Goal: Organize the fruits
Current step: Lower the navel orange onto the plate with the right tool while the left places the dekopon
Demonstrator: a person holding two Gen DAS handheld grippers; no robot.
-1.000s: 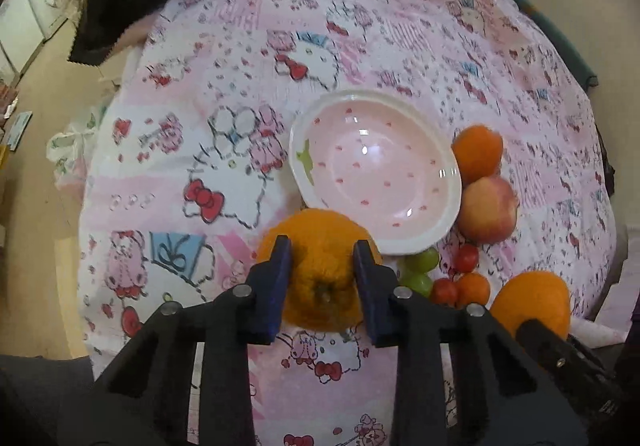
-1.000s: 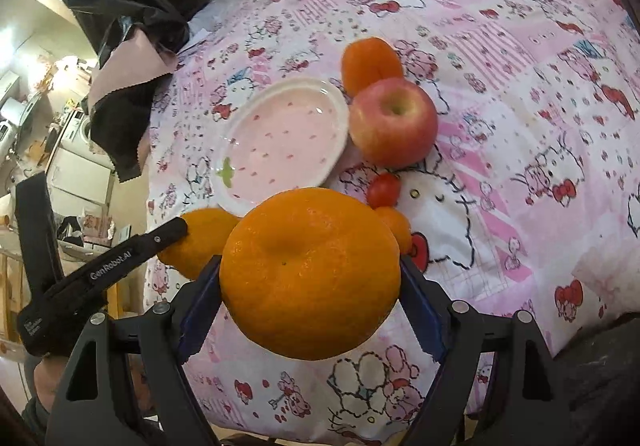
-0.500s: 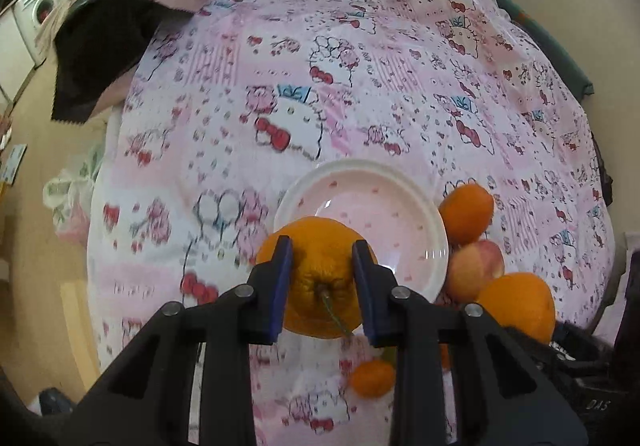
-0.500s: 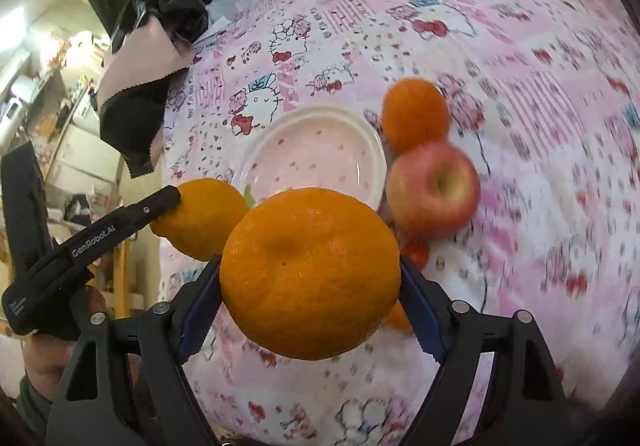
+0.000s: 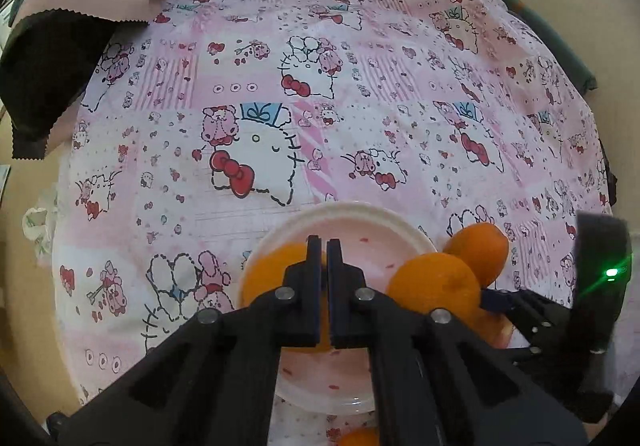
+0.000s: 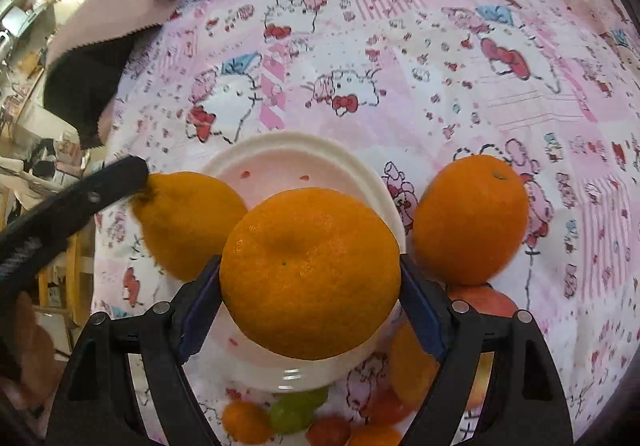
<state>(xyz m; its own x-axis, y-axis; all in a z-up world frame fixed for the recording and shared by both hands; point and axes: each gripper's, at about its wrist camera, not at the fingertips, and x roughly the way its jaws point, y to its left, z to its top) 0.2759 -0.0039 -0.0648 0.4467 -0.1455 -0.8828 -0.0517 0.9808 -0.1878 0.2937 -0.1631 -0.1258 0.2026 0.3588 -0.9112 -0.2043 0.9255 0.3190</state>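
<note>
The left hand-held gripper (image 5: 327,266) has its fingers together above the pink plate (image 5: 404,234), and in the right wrist view its tip touches the stem end of a pointed orange (image 6: 188,222) at the plate's left edge; whether it pinches the stem I cannot tell. The right hand-held gripper (image 6: 310,286) is clamped on a large orange (image 6: 310,272) over the plate. A third orange (image 6: 470,220) sits on the bed's patterned sheet (image 6: 400,66) just right of the plate, with an apple (image 6: 484,304) nearer. Small fruits, among them a green grape (image 6: 296,412), lie near the plate's near rim.
</note>
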